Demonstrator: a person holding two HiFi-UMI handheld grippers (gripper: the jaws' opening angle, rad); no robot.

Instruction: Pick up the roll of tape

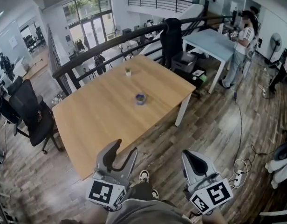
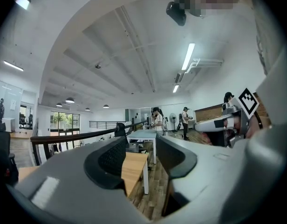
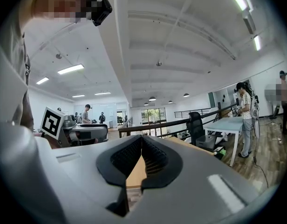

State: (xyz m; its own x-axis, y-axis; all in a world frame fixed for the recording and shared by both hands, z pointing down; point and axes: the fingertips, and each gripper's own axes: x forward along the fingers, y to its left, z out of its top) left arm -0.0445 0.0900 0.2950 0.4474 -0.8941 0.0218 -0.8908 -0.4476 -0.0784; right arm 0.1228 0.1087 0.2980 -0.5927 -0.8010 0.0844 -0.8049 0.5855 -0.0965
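Observation:
The roll of tape (image 1: 140, 98), small and bluish, lies flat near the middle of the wooden table (image 1: 101, 120). Both grippers are held low in front of the table's near edge, well short of the tape, and point up and forward. My left gripper (image 1: 126, 149) is open, with nothing between its dark pads (image 2: 112, 158); the table's corner (image 2: 133, 168) shows through the gap. My right gripper (image 1: 189, 157) is shut with its tips (image 3: 142, 140) touching and holds nothing. The tape does not show in either gripper view.
A small potted plant (image 1: 128, 71) stands farther back on the table. Black office chairs (image 1: 34, 115) sit at the left, a dark railing (image 1: 111, 43) runs behind the table. A light blue table (image 1: 213, 43) and a standing person (image 1: 241, 45) are at the right. Cables (image 1: 241, 164) lie on the floor.

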